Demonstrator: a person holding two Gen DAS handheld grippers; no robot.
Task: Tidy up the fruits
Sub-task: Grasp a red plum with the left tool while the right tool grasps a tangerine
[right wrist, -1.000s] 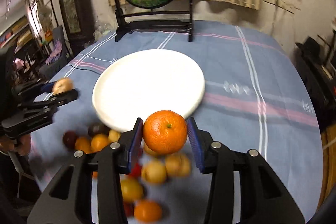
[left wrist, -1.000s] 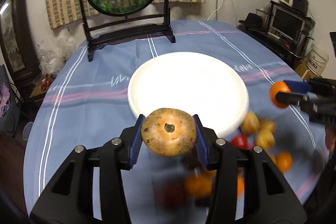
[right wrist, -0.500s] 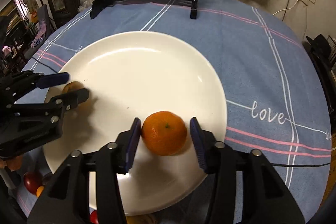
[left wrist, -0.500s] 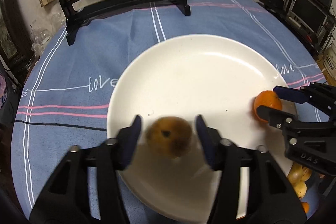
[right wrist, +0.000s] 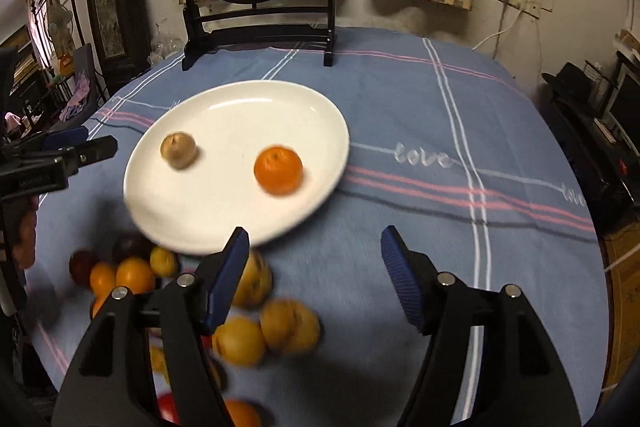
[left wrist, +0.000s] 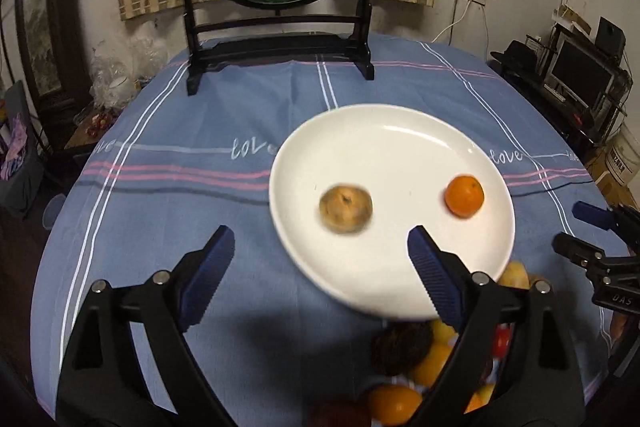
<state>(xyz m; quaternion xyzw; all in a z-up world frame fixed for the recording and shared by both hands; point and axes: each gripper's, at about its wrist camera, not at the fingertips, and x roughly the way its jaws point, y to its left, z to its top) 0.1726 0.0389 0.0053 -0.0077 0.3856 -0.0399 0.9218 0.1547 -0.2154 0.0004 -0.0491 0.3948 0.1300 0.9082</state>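
On the white plate lie the brown fruit and orange, well apart; both tools, left tool and right tool, have just been opening and gape empty, freed for the pile of fruit.

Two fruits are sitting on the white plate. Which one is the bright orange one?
The orange, lying on the plate on the side nearer the right gripper. The other, a dull brown speckled fruit, lies apart from it toward the left gripper.
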